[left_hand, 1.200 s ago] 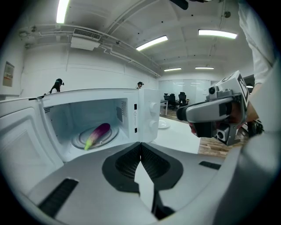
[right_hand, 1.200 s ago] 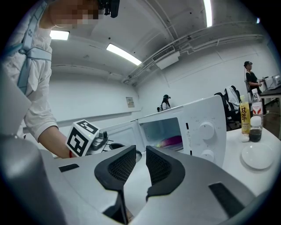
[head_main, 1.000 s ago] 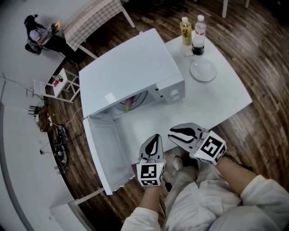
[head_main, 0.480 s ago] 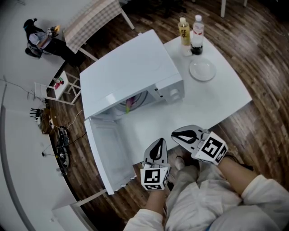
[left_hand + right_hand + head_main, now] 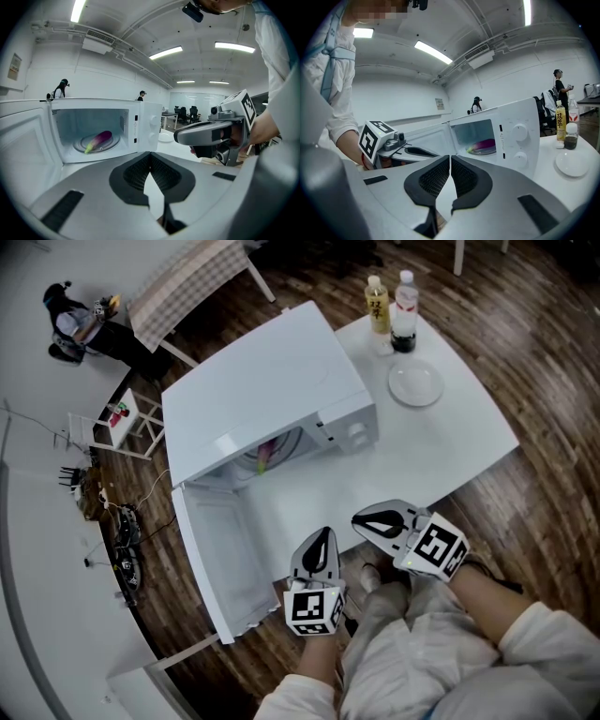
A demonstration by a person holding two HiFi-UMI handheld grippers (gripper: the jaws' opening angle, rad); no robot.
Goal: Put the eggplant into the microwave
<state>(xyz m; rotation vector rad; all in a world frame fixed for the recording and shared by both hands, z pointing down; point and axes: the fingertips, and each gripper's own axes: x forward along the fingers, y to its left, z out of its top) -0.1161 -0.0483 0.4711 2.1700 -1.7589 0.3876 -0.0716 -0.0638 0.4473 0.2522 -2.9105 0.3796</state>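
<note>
The purple eggplant [image 5: 99, 140] with a green stem lies on the glass plate inside the white microwave [image 5: 272, 395], seen also in the right gripper view [image 5: 483, 145] and as a sliver in the head view [image 5: 264, 457]. The microwave door [image 5: 217, 554] hangs wide open to the left. My left gripper [image 5: 322, 542] is shut and empty, held near the table's front edge, apart from the oven. My right gripper [image 5: 367, 518] is beside it, also shut with nothing between its jaws.
A white saucer [image 5: 415, 384] and two bottles [image 5: 389, 304] stand on the white table [image 5: 459, 442] to the right of the microwave. Beyond are a checked table [image 5: 184, 279], a small stand [image 5: 120, 414], cables on the wood floor, and people in the background.
Both grippers have stayed near the table's front edge with only slight shifts. The eggplant rests in the microwave throughout.
</note>
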